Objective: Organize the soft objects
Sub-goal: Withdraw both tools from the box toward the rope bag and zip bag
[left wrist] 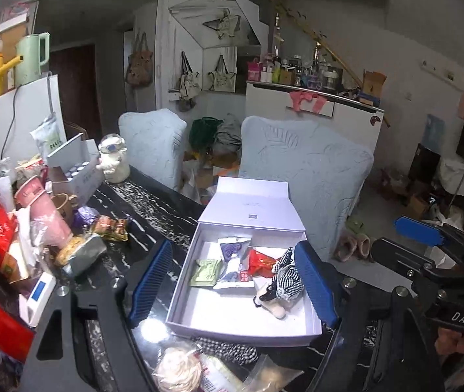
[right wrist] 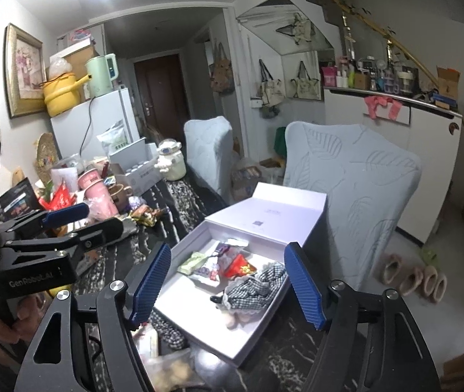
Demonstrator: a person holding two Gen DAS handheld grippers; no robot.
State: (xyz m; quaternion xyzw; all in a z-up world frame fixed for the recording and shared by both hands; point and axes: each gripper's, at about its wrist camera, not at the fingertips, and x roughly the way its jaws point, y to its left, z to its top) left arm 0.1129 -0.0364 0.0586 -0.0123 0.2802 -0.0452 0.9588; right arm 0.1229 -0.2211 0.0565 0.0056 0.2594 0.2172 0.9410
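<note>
- checkered doll [left wrist: 281, 277] is lying in the white box [left wrist: 179, 307], near right side, between nobody's fingers
- left gripper [left wrist: 232, 289] and right gripper [right wrist: 227, 285] are both hovering above, jaws wide

Table [left wrist: 153, 205]: black surface with white marbled streaks. Box [left wrist: 182, 307]: white inside and out, with the raised lid [left wrist: 251, 202] also white and bearing a small blue mark.

Contents of the box:
- Doll [left wrist: 281, 281]: black-and-white checked dress, cream legs.
- One packet [left wrist: 205, 272]: pale green.
- One packet [left wrist: 261, 263]: red with gold print.
- One packet [left wrist: 233, 250]: white with purple.

Checked cloth [left wrist: 228, 349] at the near table edge: black and white. Left tool [left wrist: 232, 284] and right tool [right wrist: 228, 287]: black frames with ribbed blue pads. Chairs [left wrist: 310, 170]: pale blue covers with an embossed leaf pattern. Cup [left wrist: 40, 209] at the left table edge: pink.
</note>
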